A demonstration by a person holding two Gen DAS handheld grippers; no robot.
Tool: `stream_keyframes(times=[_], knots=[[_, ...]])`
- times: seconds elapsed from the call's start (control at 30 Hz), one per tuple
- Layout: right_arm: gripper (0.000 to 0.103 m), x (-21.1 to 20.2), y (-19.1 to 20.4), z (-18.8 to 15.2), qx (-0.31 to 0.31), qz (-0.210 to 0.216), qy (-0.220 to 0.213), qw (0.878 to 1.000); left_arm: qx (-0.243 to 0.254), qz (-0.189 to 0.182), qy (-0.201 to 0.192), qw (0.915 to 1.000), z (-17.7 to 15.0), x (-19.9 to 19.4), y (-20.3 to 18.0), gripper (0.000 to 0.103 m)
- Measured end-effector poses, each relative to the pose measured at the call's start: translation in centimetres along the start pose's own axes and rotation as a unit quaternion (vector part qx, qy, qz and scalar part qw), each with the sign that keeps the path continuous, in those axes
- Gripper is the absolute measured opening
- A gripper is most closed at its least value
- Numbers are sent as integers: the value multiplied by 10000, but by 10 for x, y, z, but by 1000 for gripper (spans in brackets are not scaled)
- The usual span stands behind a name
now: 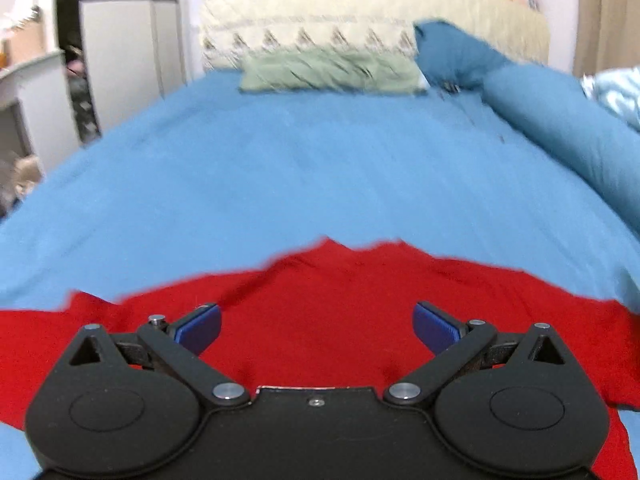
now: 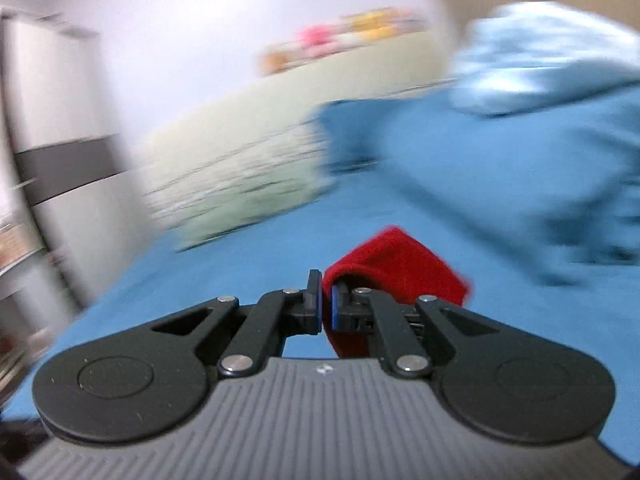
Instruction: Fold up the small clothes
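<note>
With the red garment [image 1: 320,320] spread on the blue bed [image 1: 280,168], the right gripper [image 2: 326,304] has its jaws pinched on a red edge at twelve o'clock, starting a fold, while the left gripper [image 1: 316,320] hovers wide open, empty, likely needing to grip its side next.

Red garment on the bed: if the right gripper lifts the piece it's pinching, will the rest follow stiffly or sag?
Probably sags: the red garment lies rumpled and flat on the blue bedsheet, and its pinched edge drapes over the right gripper. Likely light, being thin cloth. It may drag, since the open left gripper pins nothing.
</note>
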State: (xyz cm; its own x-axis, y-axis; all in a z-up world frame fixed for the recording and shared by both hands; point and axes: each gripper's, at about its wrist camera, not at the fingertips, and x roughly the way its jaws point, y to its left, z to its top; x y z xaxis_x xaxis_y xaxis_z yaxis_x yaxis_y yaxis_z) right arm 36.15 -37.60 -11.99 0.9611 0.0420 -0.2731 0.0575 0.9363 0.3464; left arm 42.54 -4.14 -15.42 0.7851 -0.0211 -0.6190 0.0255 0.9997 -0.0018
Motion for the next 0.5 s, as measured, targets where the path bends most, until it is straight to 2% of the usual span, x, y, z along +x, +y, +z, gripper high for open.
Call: stream_keyframes(times=[0.1,0.17,0.3,0.37,0.4,0.43,0.5], knots=[[19,31,69,-42,-462,927,500,9934,-248,-17,-91,9996,-1,-22,32,103],[19,48,107,-89,-954,1210,961,9834,-407,-10,-111,9991,-6,-30,49,103],[19,69,134,-181,-1481,1327,1908,9613,-446,77,91,9989,-16,-22,63,103],[20,67,134,-206,-1696,1250,2030,9563,-388,5,210,9990,-22,-17,63,103],[21,62,132,-208,-1739,1270,1978,9563,-335,-16,250,9991,-22,-14,59,103],[24,58,132,-205,-1764,1292,1957,9560,-259,-51,274,9993,-23,-11,54,103],[48,48,135,-199,-1925,1302,1962,9526,-72,-132,300,9994,-23,-8,42,103]])
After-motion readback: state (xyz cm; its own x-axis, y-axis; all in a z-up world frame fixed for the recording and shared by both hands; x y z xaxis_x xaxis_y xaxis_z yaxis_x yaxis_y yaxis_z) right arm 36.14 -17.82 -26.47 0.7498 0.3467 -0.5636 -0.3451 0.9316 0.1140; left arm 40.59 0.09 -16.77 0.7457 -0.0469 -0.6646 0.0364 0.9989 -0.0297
